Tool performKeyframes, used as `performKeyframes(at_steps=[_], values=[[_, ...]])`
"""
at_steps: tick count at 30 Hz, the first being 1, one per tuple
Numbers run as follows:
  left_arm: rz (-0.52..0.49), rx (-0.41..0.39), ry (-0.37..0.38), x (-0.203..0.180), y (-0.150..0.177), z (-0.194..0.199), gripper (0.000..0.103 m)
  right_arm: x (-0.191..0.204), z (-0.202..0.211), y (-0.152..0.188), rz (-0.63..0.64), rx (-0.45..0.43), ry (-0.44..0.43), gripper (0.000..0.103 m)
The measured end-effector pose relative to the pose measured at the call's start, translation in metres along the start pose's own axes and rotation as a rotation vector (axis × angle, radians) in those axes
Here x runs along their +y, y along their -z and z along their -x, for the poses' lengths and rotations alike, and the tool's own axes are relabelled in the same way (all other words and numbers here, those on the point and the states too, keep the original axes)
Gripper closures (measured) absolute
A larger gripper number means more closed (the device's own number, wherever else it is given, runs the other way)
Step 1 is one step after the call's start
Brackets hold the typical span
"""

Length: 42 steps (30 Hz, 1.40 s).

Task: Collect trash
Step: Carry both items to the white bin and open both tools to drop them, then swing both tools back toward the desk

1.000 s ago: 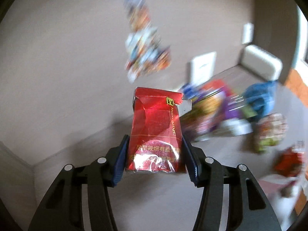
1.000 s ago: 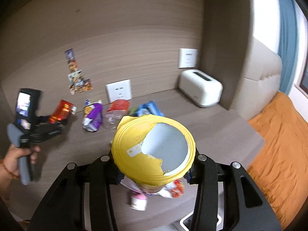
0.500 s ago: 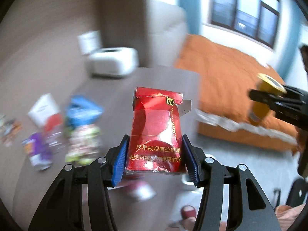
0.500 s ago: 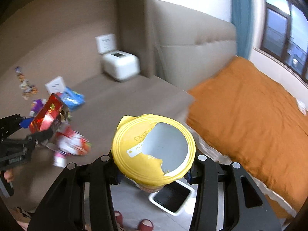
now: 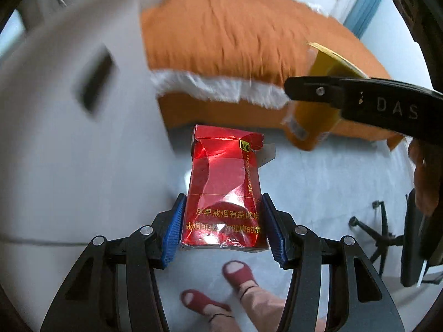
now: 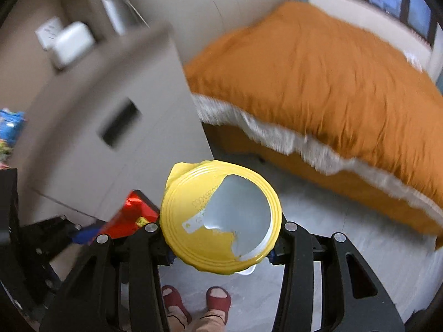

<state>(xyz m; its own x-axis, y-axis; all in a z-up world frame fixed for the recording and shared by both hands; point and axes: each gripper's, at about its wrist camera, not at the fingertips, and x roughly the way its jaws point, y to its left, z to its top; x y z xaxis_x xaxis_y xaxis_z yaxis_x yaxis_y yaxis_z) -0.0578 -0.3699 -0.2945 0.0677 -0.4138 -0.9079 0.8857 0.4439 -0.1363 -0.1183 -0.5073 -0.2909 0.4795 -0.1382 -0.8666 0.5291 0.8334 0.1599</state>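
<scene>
Between your left gripper's (image 5: 223, 228) ribbed blue fingers (image 5: 174, 231), closed on its lower end, stands the crumpled red cellophane-wrapped cigarette pack (image 5: 224, 193), upright, its torn top flap gaping above the pale grey floor (image 5: 318, 182). Your right gripper (image 6: 221, 239) is clamped around the yellow cylindrical cup with the torn yellow foil lid (image 6: 221, 218); the pads themselves are hidden beneath that lid, whose ragged hole shows a pale interior.

Both pieces of trash are in the air, held near each other over the floor beside the grey cabinet (image 6: 91, 127) and the orange-covered bed with white fringe (image 6: 318, 83). Your red slippers (image 6: 218, 298) show below. This reads as the carry step, with pickup done and disposal pending. No bin is visible in either view, so your next move calls for finding it and letting go one piece at a time. The pack's glossy film looks slippery and the carton soft; the cup appears thin-walled, so hold your squeeze steady.
</scene>
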Motion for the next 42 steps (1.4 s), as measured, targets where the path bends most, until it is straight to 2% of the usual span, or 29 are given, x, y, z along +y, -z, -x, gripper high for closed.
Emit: performKeyframes(at_steps=[5,8,14,15,16,17,19,22,28,32,37,42], values=[[0.006,0.081,0.034,0.009,0.016,-0.114,0.05,-0.023,-0.095,0.033,-0.039,0.084,-0.013,0.056],[0.006,0.113,0.039,0.017,0.025,-0.165,0.05,-0.033,-0.149,0.055,-0.044,0.113,-0.004,0.056],[0.014,0.185,0.049,0.019,0.056,-0.25,0.047,-0.049,-0.219,0.095,-0.05,0.16,0.007,0.056],[0.023,0.21,0.057,0.02,0.062,-0.262,0.03,-0.05,-0.228,0.099,-0.04,0.171,0.014,0.042],[0.033,0.229,0.054,0.023,0.067,-0.275,0.013,-0.052,-0.234,0.104,-0.033,0.175,0.024,0.005],[0.036,0.227,0.039,0.024,0.069,-0.283,0.005,-0.051,-0.237,0.11,-0.03,0.165,0.036,0.006],[0.022,0.235,0.014,0.024,0.076,-0.292,0.005,-0.053,-0.249,0.119,-0.009,0.205,0.04,0.005],[0.016,0.246,-0.014,0.024,0.075,-0.301,0.005,-0.057,-0.249,0.122,0.005,0.213,0.059,0.005],[0.02,0.221,-0.033,0.018,0.057,-0.266,0.005,-0.053,-0.213,0.111,0.008,0.178,0.073,0.005],[0.044,0.176,-0.034,0.014,0.043,-0.214,0.005,-0.045,-0.171,0.095,0.007,0.141,0.068,0.005],[0.073,0.103,-0.03,0.003,0.02,-0.143,0.005,-0.032,-0.093,0.07,0.024,0.058,0.062,0.005],[0.082,-0.026,-0.039,-0.016,-0.002,-0.045,0.005,-0.011,0.001,0.037,0.034,-0.061,0.026,0.005]])
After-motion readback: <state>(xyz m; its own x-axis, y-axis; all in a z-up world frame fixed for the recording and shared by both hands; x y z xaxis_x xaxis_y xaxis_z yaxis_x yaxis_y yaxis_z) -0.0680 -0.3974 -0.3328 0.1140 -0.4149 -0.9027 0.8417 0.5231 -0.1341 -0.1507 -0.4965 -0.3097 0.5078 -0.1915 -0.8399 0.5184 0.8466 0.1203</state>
